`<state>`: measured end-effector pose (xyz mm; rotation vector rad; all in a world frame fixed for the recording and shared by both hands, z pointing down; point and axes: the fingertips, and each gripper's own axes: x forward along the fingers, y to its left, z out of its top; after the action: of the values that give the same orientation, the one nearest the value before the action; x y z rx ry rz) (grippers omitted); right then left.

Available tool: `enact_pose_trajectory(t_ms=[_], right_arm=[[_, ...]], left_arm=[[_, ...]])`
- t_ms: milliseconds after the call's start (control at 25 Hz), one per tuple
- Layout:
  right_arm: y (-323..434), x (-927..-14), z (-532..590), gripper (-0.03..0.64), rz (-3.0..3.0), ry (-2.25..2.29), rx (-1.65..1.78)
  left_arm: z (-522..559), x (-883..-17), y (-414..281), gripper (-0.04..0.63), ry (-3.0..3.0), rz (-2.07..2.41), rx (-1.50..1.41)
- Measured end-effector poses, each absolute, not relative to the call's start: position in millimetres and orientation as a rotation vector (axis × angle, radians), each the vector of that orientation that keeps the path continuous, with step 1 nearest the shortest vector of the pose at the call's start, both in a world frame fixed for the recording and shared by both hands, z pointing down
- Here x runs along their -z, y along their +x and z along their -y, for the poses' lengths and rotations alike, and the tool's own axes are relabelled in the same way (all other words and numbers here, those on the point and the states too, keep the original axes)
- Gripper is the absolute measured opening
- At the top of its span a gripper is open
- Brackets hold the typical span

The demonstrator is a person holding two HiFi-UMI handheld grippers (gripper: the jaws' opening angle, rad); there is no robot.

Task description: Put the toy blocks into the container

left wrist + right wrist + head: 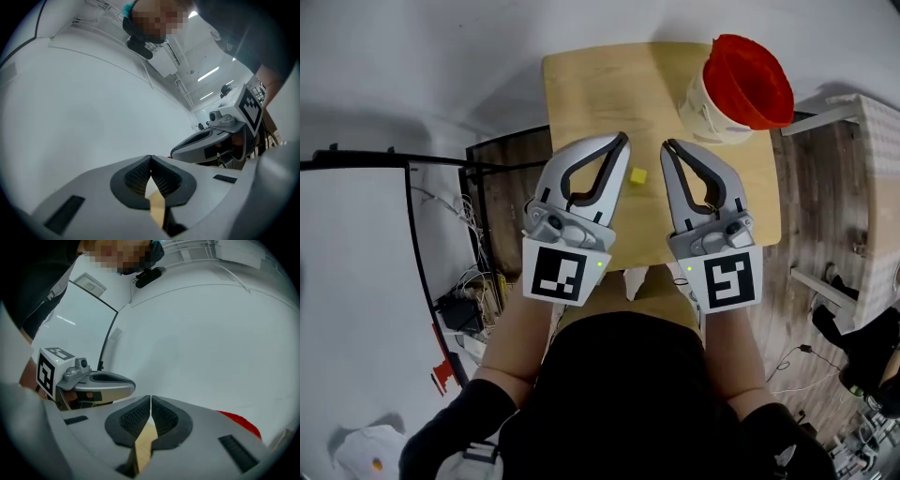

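A small wooden worktop (591,94) stands in front of the person, with wood-patterned floor (511,187) showing on both sides of it. One yellow block (637,175) lies on the worktop near its middle, alone and touching nothing. The container (703,108), a pale tub with a red lining, sits at the far right corner of the worktop, well apart from the block; what may lie inside it cannot be made out. The left tool (624,139) is held over the near left part of the worktop, its tips pointing to the far side. Its own view shows the ribbed pads closed together with nothing between them, only a strip of worktop visible below. The right tool (667,144) is held beside it on the right, likewise pointing away, and its own view shows its jaws pressed together and empty. The block lies between the two tools, just right of the left one and just left of the right one, nearer than their tips. In the right gripper view a red edge of the container shows at the lower right.
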<state>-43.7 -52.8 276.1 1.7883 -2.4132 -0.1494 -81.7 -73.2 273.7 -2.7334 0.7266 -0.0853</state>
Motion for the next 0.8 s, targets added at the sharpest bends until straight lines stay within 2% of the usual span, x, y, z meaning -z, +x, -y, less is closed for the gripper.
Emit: enact_pose_trajectory(t_ms=[520,560,600,800], right_arm=[[-54,-368,62,0.035,2.425,1.532,-0.047],[-59,-379,61,0.069,2.423,1.473,-0.078],[-63,-390,60,0.143,2.42,1.418,-0.102],[-72,-437,57,0.21,2.431,1.273,-0.241]], left_arm=[[88,-336,-78,0.011,-2.757,-0.799,0.203],[89,-337,-79,0.011,-2.754,-0.805,0.21],[90,-339,-79,0.011,-2.754,-0.812,0.214],[95,-344,-81,0.011,-2.755,-0.836,0.231]])
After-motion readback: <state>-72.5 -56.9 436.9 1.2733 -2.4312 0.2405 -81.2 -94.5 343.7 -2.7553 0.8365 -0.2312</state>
